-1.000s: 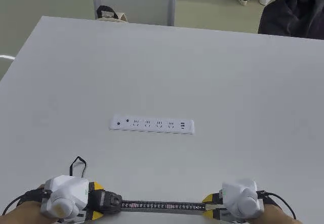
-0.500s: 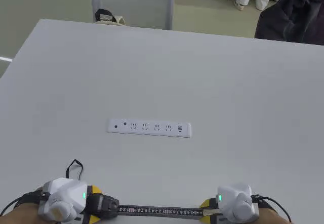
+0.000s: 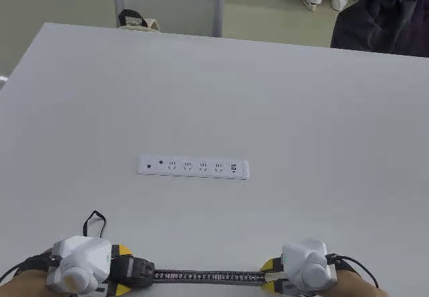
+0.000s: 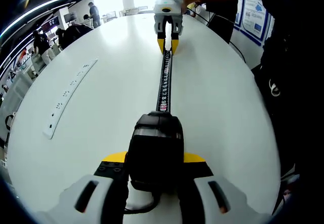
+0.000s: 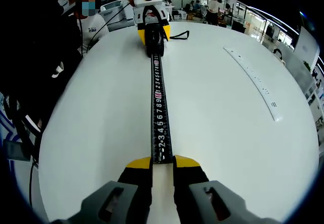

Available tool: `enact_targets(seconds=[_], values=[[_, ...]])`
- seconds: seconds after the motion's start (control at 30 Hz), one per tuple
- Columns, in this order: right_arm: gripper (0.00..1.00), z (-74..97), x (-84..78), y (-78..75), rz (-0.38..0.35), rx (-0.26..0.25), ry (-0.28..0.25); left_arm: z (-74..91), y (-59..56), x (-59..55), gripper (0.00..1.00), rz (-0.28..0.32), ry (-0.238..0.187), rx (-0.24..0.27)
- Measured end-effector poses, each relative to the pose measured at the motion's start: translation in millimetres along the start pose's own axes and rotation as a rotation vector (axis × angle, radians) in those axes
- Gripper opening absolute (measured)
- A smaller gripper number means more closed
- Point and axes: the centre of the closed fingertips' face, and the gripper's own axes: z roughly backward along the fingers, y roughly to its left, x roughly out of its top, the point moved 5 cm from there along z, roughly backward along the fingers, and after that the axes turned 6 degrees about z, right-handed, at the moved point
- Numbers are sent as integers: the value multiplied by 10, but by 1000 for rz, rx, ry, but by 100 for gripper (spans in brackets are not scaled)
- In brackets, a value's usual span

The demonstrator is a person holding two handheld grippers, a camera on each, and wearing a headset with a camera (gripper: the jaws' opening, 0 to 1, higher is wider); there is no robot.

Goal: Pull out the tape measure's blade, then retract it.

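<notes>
The case [image 3: 137, 270] is clenched in the left gripper [image 4: 154, 159], and the tip of the blade [image 5: 158, 102] is pinched in the right gripper [image 5: 163, 162]. The blade is stretched along the table [image 3: 301, 109], on the person's side of the power strip [image 3: 193, 167] and parallel to it. Retraction seems next: the tip should be guided back slowly, with the blade kept straight.

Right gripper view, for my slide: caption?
Right claw grips the blade, drawn from the tape measure in the left claw.
</notes>
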Motion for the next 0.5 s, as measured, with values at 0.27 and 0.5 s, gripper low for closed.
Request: enact_targets(seconds=[0.27, 0.5], values=[[19, 8, 0, 3, -4, -27, 14, 31, -3, 3, 34, -1, -14, 8], [30, 22, 26, 38, -32, -72, 5, 129, 11, -59, 36, -2, -16, 20]])
